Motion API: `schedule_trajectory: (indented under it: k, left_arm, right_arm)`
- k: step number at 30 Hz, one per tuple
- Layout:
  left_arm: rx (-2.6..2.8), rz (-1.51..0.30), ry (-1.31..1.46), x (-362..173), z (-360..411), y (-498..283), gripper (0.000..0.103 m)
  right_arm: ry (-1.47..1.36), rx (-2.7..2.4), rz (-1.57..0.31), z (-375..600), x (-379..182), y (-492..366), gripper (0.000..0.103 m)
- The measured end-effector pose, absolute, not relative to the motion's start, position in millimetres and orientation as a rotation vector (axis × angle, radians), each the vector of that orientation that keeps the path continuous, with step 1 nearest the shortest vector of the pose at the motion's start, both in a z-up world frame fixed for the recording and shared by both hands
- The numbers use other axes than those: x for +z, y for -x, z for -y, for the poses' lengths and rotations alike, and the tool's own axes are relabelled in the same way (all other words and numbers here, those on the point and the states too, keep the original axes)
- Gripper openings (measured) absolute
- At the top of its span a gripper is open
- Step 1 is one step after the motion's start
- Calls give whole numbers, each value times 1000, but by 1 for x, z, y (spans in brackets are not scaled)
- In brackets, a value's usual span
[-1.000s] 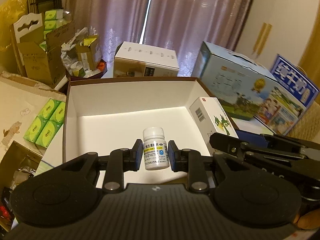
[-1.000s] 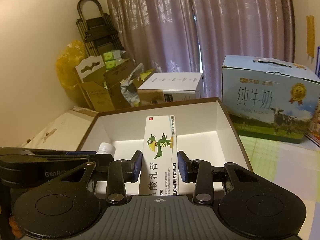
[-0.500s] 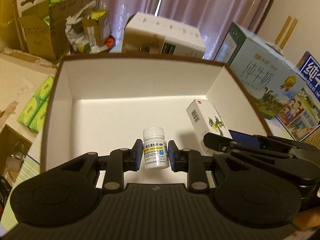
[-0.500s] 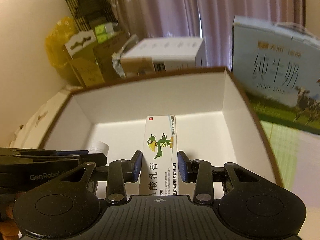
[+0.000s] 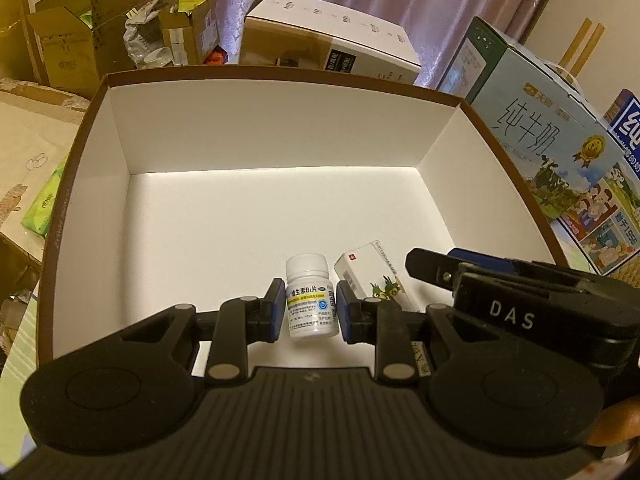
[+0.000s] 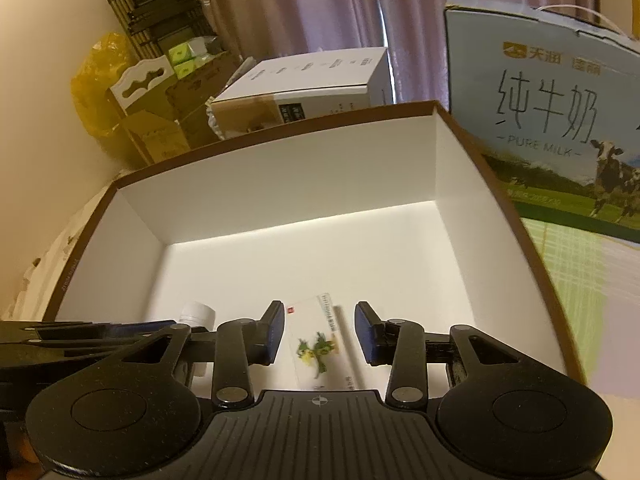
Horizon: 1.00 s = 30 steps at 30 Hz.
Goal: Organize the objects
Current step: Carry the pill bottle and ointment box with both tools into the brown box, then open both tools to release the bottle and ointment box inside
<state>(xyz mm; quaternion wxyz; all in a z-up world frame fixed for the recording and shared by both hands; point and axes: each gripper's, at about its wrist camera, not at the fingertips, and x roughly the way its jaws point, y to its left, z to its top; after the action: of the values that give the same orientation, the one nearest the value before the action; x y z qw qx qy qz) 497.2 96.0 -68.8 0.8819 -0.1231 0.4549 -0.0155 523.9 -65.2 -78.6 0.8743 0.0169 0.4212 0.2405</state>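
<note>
My grippers share the near edge of the box (image 5: 276,120): floor ahead bare to its far wall. Bottle (image 5: 311,298) and carton (image 5: 374,276) crowd the near right. Outside, milk case (image 5: 560,148) flanks the right wall, cardboard boxes (image 5: 80,32) the far left.

Milk carton (image 6: 552,120), curtains (image 5: 400,8), cardboard boxes (image 5: 68,44).

Open box (image 5: 276,128): matt white card inside, brown edge. Pill bottle (image 5: 312,300): smooth white plastic, glossy printed paper label. Carton (image 6: 320,344): printed white card, slight sheen. Left claw (image 5: 312,310): matt black plastic, ribbed body, blue pads (image 5: 278,308), metal rivets. Milk case (image 6: 560,120): glossy printed cardboard. Curtain (image 6: 320,4): mauve cloth.
</note>
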Motion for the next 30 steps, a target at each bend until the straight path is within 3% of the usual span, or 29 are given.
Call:
schedule_trajectory:
  k: [9, 11, 13, 19, 30]
  left_arm:
    - [-61, -953, 268, -70, -88, -499, 23]
    - [-73, -952, 265, -68, -86, -498, 26]
    - [-74, -950, 268, -66, -87, -496, 39]
    - [-69, -942, 286, -56, -97, -488, 46]
    - [-70, -906, 278, -28, -108, -458, 59]
  right_arm:
    - [-44, 479, -868, 78, -71, -517, 37]
    - [-41, 477, -862, 80, -68, -514, 37]
    - [-44, 477, -856, 82, -65, -512, 40]
    - [-60, 492, -820, 91, -51, -497, 57]
    - [-92, 505, -769, 104, -25, -457, 64]
